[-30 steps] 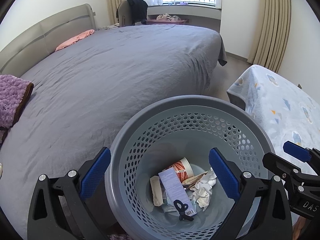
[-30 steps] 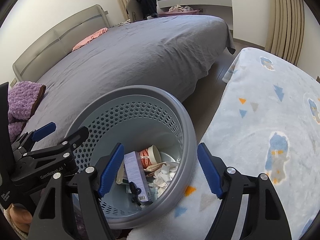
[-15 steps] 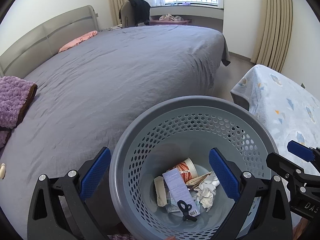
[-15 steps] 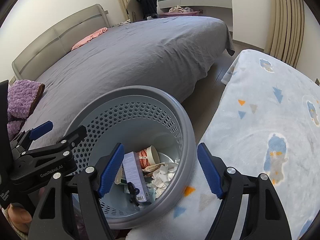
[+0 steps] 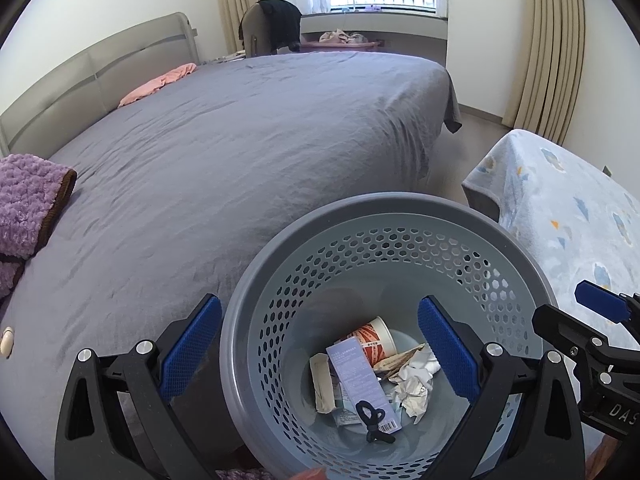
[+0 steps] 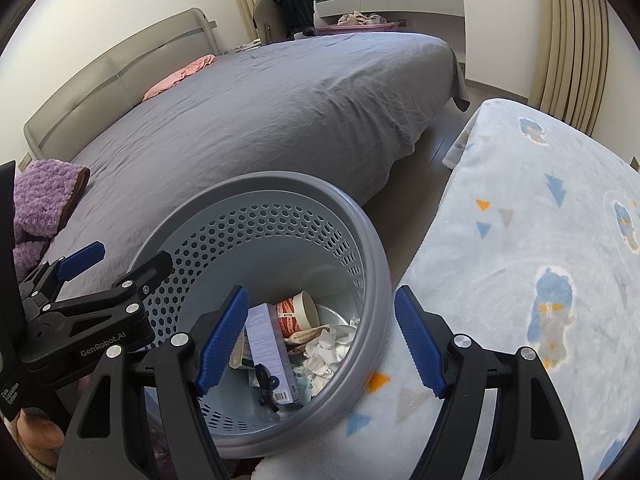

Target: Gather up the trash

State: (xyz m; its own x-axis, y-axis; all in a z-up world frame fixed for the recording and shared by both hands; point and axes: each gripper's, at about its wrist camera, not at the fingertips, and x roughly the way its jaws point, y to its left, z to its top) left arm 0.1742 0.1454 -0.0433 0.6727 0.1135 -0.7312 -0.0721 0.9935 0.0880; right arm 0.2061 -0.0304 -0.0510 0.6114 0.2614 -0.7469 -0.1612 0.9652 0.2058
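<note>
Trash already lies in the basket [image 5: 384, 216]: cup [image 5: 374, 338], box [image 5: 360, 380], crumpled paper [image 5: 414, 384]. Left gripper [image 5: 320, 356] and right gripper [image 6: 320, 344] both gape wide, empty. No loose trash visible; task looks nearly done.

Both grippers [image 5: 320, 354] [image 6: 322, 344] wide, empty

bedroom, grey bed [image 5: 248, 152], curtains [image 5: 548, 48]

Open basket [image 5: 384, 216] mouth between bed [image 5: 248, 140] and blanket [image 6: 540, 240]
</note>
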